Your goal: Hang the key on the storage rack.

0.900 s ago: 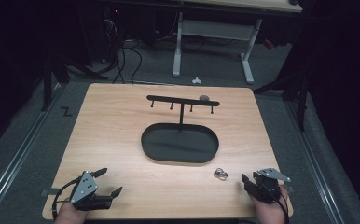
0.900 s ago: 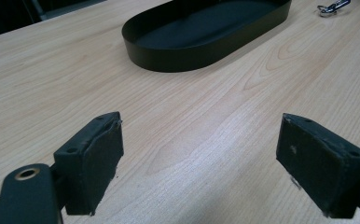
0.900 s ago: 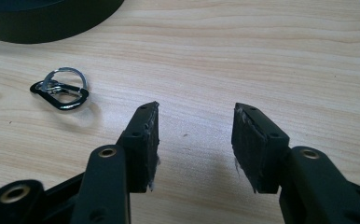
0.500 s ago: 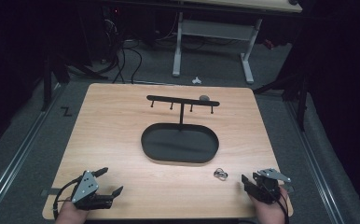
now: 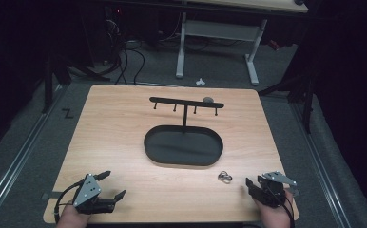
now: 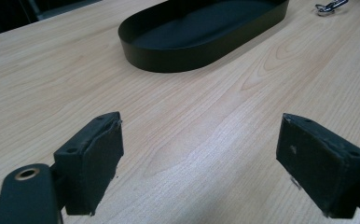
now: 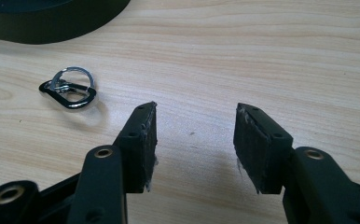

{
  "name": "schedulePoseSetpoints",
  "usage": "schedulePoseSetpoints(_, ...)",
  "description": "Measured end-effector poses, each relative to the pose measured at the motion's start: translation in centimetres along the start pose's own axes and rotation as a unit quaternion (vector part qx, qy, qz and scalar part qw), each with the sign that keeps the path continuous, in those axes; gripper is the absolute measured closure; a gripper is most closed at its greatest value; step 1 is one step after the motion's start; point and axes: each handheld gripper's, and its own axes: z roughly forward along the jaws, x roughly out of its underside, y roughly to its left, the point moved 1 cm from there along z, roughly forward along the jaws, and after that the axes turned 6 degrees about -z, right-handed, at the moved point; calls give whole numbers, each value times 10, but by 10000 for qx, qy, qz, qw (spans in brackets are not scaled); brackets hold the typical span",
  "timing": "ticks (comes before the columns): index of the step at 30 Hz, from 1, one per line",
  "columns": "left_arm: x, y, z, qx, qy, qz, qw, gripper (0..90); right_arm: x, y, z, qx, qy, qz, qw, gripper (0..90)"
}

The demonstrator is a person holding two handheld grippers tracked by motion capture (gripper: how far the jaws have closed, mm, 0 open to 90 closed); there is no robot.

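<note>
Right gripper view had our right gripper (image 7: 194, 140) half spread and empty, with the carabiner keyring (image 7: 69, 93) lying flat at the frame's left. We figured swing left and pinch its rim. Left gripper (image 6: 201, 163) sat wide open.

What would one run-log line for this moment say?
left gripper: open, empty | right gripper: open, empty, near carabiner | carabiner: on table beside oval tray

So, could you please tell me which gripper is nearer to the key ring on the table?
Right. The right gripper sits just beside the key ring, jaws open and empty, the ring slightly ahead toward the tray. The left gripper is at the table's opposite front corner, far from it.
</note>
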Motion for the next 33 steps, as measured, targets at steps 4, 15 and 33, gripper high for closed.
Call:
schedulePoseSetpoints(4,0,0,0,1,-7,5,10000,152,0,1,1,-2,47,-49,10000,494)
schedulePoseSetpoints(15,0,-1,1,17,15,24,10000,152,-3,6,4,-21,110,-145,9998,489)
schedulePoseSetpoints(33,1,0,-1,2,-10,1,10000,153,-25,23,8,-108,608,-616,9962,414)
